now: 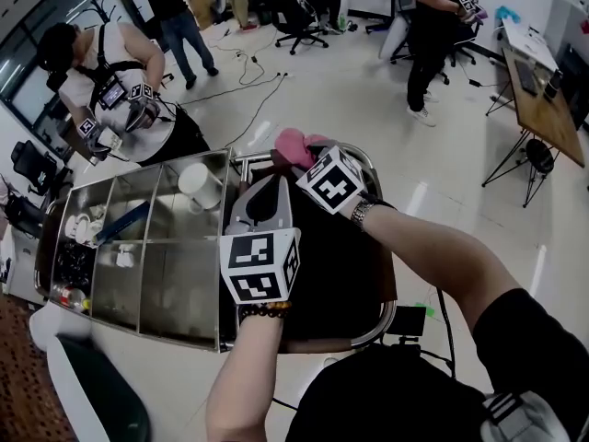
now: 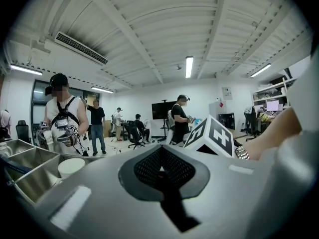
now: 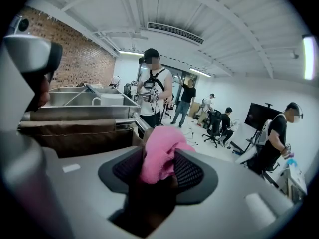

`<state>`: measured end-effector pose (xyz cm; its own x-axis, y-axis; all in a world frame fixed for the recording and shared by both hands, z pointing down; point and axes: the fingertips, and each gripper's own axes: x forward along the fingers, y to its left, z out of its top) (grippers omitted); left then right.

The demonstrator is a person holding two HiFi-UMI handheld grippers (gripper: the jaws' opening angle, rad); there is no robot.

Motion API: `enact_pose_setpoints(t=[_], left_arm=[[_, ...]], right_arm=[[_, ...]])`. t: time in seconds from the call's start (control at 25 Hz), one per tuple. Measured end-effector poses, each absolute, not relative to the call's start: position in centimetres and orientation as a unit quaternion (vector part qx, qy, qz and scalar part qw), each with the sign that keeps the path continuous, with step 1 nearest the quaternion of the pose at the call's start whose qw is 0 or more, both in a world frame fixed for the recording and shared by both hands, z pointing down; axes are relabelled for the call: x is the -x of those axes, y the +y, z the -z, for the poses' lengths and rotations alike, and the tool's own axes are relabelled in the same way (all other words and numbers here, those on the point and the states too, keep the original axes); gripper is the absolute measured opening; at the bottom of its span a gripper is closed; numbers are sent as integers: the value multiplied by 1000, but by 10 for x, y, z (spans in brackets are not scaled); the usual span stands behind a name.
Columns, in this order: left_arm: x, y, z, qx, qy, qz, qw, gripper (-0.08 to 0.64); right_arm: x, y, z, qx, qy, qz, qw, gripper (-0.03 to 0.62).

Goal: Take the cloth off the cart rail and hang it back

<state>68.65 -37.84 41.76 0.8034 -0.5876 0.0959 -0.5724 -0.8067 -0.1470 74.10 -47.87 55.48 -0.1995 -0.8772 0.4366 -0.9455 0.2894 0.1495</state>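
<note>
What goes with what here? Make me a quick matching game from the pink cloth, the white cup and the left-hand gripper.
Things:
1. pink cloth
2. white cup
3. left gripper

Places or states:
A. jaws together, nothing between them
B. in a steel compartment of the cart
C. pinched between the jaws of the right gripper

Pairs: 1-C, 2-B, 3-A.

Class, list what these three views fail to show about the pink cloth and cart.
- Head view: whether the pink cloth touches the cart rail; the right gripper covers it.
- Right gripper view: the cloth's lower end, behind the gripper body.
- Left gripper view: cloth out of frame.
</note>
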Motion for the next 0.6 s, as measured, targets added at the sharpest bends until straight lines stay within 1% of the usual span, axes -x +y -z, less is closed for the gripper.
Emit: enact_pose_setpoints(t=[0.08, 0.16, 0.28, 0.6], left_arm=[[-687, -378, -418, 949, 302, 67, 56, 5], [-687, -378, -417, 950, 299, 66, 57, 5], [-686, -376, -414, 952, 294, 64, 58, 5], [-673, -348, -397, 957, 278, 55, 63, 3]], right_arm=[[-744, -479, -556, -597, -767, -76, 223, 108], [-747, -478, -552, -604, -762, -70, 221, 56], [-750, -475, -542, -616, -755, -59, 215, 35], [-739, -442, -503, -635, -749, -38, 187, 29]])
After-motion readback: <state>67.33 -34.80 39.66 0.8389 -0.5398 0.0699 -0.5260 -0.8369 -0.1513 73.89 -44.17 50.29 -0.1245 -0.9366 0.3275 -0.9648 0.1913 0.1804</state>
